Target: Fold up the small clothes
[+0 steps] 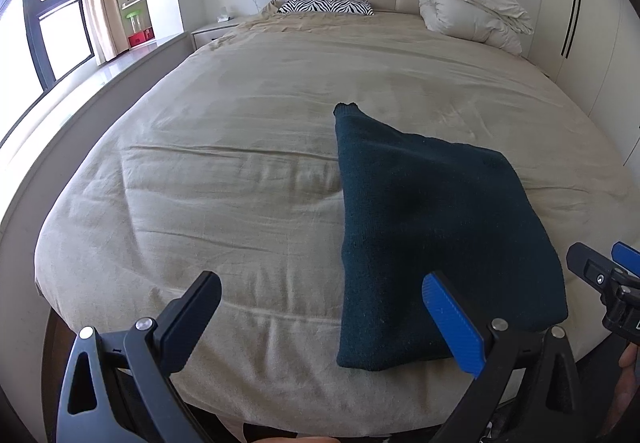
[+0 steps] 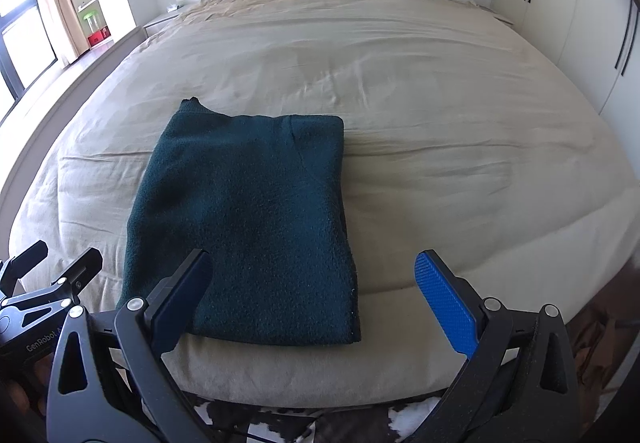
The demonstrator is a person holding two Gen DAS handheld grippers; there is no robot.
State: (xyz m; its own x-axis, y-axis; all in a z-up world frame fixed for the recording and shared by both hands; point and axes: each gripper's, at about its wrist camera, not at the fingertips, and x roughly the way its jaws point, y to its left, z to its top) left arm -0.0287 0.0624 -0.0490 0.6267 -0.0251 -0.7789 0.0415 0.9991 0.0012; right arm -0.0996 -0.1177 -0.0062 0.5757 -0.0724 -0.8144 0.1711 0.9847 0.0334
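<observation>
My left gripper (image 1: 320, 307) hangs wide open and empty above the near edge of the bed (image 1: 240, 163), whose beige cover lies soft and creased. Just to its right the dark teal sweater (image 2: 244, 219), a nubby knit folded into a thick rectangle, rests flat near the bed's foot. My right gripper (image 2: 316, 283) is spread just as wide over the sweater's near right corner, gripping nothing.

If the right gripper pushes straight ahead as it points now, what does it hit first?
Probably the right edge of the folded dark green garment on the bed; the open right gripper straddles it, though depth is unclear.
</observation>
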